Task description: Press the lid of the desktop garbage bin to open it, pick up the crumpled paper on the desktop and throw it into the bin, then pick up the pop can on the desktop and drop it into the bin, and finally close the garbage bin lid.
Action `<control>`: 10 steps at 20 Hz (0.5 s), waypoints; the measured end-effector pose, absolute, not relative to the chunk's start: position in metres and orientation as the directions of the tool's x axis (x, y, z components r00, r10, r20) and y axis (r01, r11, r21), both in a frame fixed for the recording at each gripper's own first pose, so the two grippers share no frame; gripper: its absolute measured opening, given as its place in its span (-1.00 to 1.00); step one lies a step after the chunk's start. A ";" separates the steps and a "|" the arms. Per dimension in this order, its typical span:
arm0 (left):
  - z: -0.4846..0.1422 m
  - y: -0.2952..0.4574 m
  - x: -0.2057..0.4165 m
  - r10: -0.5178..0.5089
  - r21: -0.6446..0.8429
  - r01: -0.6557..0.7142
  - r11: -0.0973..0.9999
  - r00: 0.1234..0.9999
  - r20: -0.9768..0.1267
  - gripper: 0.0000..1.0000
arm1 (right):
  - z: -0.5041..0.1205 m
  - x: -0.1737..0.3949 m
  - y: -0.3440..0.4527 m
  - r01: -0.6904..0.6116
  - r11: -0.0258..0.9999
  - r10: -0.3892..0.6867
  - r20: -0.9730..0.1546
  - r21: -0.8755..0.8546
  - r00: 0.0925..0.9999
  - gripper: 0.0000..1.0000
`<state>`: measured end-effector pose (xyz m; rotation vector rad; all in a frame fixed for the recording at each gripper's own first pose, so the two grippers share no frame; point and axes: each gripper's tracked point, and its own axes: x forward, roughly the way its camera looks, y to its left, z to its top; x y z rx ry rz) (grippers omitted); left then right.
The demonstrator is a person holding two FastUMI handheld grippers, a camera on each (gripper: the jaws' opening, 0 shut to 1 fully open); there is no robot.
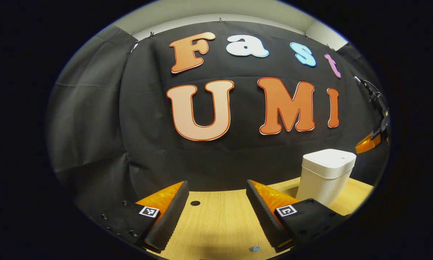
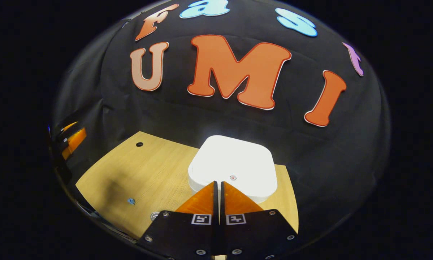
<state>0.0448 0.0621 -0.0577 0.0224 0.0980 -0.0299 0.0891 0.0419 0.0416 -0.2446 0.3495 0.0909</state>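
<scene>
White bin [image 2: 232,168], lid down, at twelve o'clock on worktop [image 2: 137,173] beneath right gripper [image 2: 218,185], fingers pinched together, empty; left gripper [image 1: 216,213] wide open, empty; off-centre press risks tipping bin.

Light wooden tabletop [image 1: 220,216] with a round hole [image 1: 195,203], small blue scrap [image 2: 131,201].

You see a black cloth wall [image 1: 93,119] behind a light wood counter [image 1: 220,220] with a small round hole [image 1: 195,203].
</scene>
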 end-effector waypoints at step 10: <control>-0.064 0.100 0.045 0.029 0.054 -0.023 0.998 0.994 -0.102 1.00 | 0.090 0.150 0.025 -0.209 0.948 0.060 -0.507 -0.242 0.860 -0.99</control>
